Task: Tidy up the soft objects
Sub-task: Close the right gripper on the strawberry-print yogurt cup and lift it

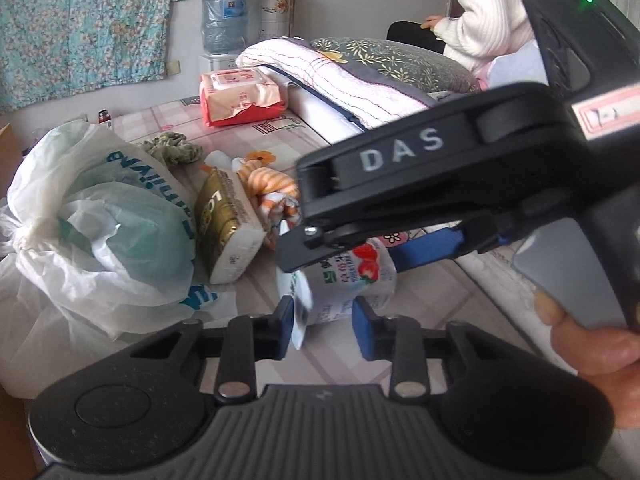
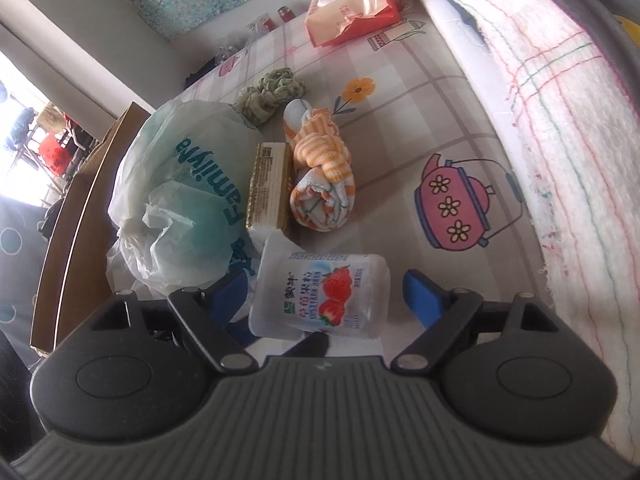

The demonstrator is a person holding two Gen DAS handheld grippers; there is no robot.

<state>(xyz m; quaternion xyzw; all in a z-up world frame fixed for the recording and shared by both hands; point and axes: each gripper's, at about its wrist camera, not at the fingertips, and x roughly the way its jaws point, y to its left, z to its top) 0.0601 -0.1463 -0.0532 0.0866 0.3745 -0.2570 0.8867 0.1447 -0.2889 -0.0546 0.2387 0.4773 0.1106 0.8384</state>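
Left wrist view: the left gripper (image 1: 323,330) is seen narrowed around the strawberry pouch (image 1: 352,284), its blue pads beside the pouch's edge; whether they press it cannot be told. At two o'clock the right gripper (image 1: 340,256) is seen above it.

Right wrist view: the right gripper (image 2: 324,296) is spread wide, the strawberry pouch (image 2: 320,300) lying between its untouching fingers on the bedsheet (image 2: 400,128).

Left jaws narrowed, right jaws wide.
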